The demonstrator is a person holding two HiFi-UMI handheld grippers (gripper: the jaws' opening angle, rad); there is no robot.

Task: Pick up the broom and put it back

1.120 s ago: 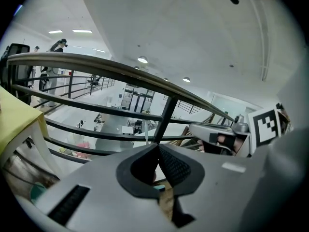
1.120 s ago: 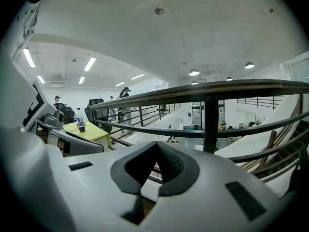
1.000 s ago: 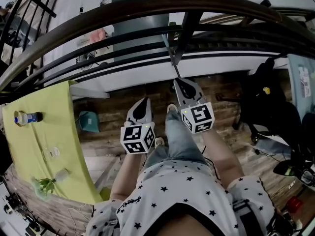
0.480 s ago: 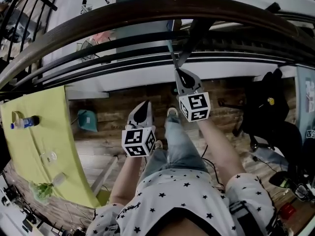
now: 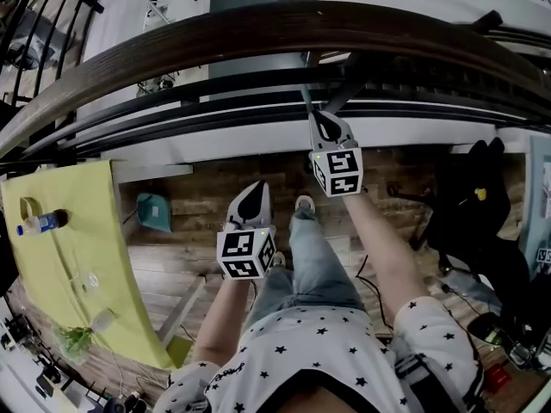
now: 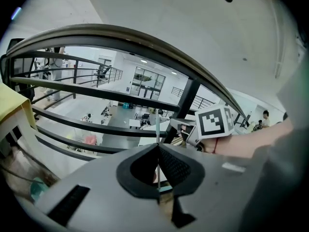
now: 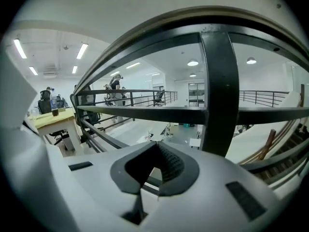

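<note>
The broom's thin pale handle point(image 5: 307, 101) is leaning at the dark railing point(image 5: 258, 37), just beyond the right gripper point(image 5: 319, 117); its long axis is running near upright, its top tipping slightly left, its head hidden; that gripper's jaws are pressing together on nothing; the left gripper point(image 5: 256, 188), lower and well apart, is likewise closed and empty; underfoot, a wooden plank floor point(image 5: 207, 198) is showing, with a yellow-green table point(image 5: 73, 256) at the left; beyond the rails an open hall is lying below.
</note>
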